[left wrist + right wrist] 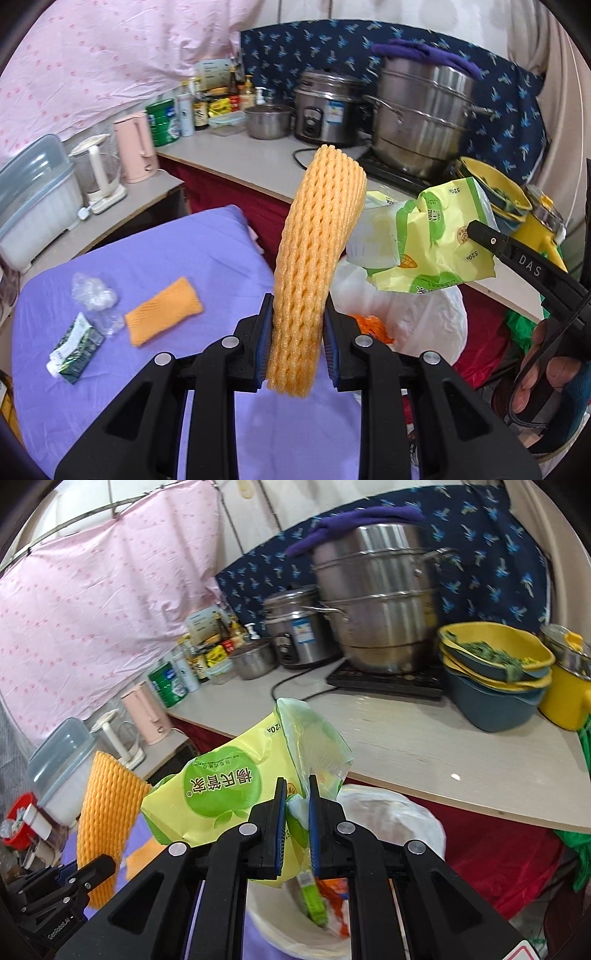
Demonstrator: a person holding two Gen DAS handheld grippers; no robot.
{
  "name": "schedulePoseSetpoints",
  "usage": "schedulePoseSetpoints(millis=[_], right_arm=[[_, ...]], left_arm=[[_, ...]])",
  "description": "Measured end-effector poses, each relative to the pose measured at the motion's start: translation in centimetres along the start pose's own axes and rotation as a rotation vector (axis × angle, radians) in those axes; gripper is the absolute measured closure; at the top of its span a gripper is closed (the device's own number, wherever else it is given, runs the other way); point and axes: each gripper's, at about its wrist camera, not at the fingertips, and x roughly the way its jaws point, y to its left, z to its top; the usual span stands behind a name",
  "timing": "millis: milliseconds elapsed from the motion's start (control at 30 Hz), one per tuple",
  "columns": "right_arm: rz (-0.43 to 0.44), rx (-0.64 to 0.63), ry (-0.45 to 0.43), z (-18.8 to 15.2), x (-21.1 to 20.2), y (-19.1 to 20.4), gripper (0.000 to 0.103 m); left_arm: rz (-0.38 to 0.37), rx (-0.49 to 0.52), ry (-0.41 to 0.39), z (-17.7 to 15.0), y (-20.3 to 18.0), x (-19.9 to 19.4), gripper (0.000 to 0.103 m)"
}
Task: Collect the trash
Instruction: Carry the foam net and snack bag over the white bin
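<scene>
Squeezing an orange foam net (314, 266) tight in the left gripper (298, 332), above the purple table (166, 251). Pinching a green wipes packet (236, 794) in the right gripper (297, 834), over the white trash bag (399, 819).

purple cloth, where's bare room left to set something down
On the purple cloth, the far end toward the pink kettle is bare, and so is the near strip just left of the left gripper. The left middle is crowded: crumpled clear plastic, flat orange foam net, green wrapper.
</scene>
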Motion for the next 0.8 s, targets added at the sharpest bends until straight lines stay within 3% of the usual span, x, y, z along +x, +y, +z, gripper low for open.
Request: schedulePoseSetpoints(millis=[367, 700, 800], right_arm=[[-0.093, 0.042, 0.045, -2.6, 0.7, -6.8, 0.093], [-0.139, 0.056, 0.08, -4.5, 1.8, -10.1, 0.093], [-0.143, 0.062, 0.086, -4.8, 2.1, -10.6, 0.093]], left_arm=[[-0.05, 0.073, 0.104, -2.4, -6.9, 5.4, 0.079], [-0.072, 0.092, 0.189, -4.7, -9.7, 9.2, 0.077], [-0.06, 0.102, 0.189, -5.0, -10.2, 9.6, 0.069]])
